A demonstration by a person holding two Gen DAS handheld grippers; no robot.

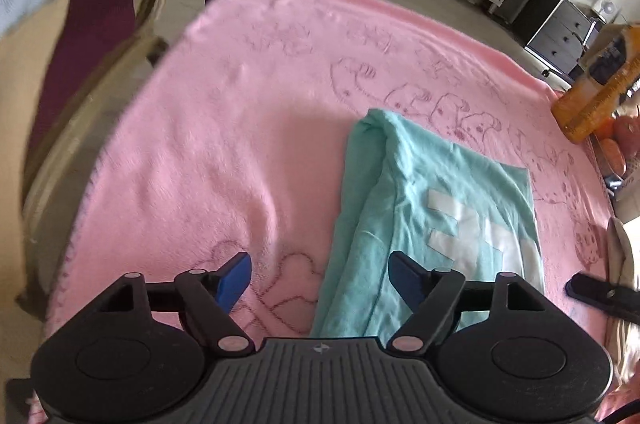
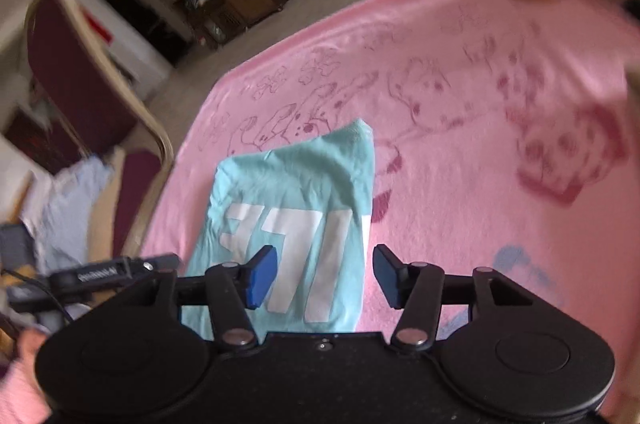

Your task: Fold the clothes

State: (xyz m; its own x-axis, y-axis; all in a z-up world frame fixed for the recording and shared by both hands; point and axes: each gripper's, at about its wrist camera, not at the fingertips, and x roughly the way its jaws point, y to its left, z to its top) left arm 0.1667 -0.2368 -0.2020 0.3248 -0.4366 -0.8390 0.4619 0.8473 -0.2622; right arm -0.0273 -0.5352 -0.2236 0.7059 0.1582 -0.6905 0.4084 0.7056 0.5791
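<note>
Fabric is what I am dealing with: a thin, soft teal cotton T-shirt with white block print, already folded into a long narrow strip on the fuzzy pink blanket with dark-red cartoon outlines that covers the table. I judge it light and limp; it will sag and slide open if I lift it by a single layer, so I want to pinch through all the layers at a corner or along a folded edge, one corner for each tool.

My left tool stands wide open with nothing between its blue pads; the shirt's near end lies just ahead of it and under its right-hand pad, running away up and to the right. My right tool is partly open and also holds nothing; the shirt lies just ahead and slightly to its left, its near end passing under the left-hand pad. An orange plastic bottle stands far ahead to the right, well apart from the shirt. Both views are blurred at their edges.
</note>
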